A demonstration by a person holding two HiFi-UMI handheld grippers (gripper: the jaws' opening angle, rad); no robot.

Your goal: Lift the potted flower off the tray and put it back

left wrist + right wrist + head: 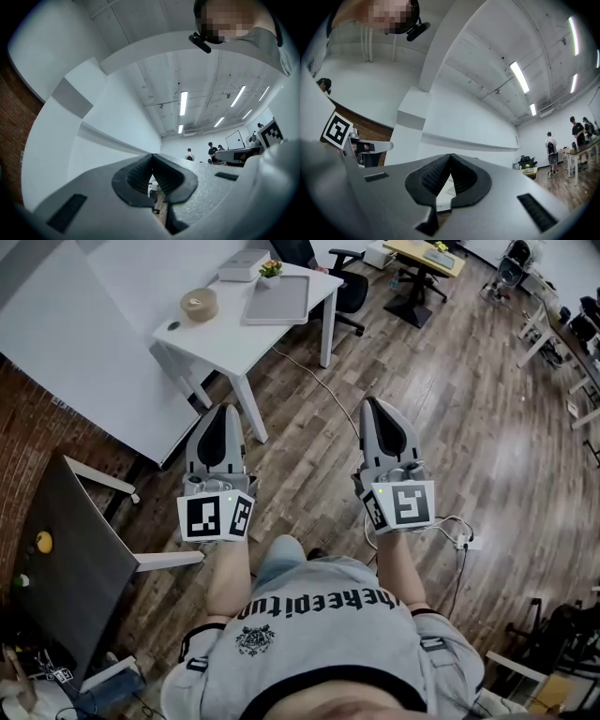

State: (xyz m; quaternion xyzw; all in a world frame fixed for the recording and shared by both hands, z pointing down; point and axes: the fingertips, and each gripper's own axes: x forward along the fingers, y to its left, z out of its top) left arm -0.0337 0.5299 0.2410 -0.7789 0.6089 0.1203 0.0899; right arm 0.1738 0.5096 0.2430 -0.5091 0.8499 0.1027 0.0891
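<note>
Wood floor [450, 409]; white desk [225, 338] beyond. Potted flower [270, 270] at far corner of tray [278, 299], perhaps on it. Left tongs [225, 411] and right tongs [373, 403] both closed, empty, over floor.

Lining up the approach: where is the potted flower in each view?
Head view: top, left of centre, potted flower on the white table beside the tray.
Left gripper view: not made out.
Right gripper view: not made out.
Shared landmark: brick wall, at the left in all three.

Over the floor [422, 381] hang left tool [225, 410], right tool [373, 402] — potted flower [270, 270] on table [216, 334].
</note>
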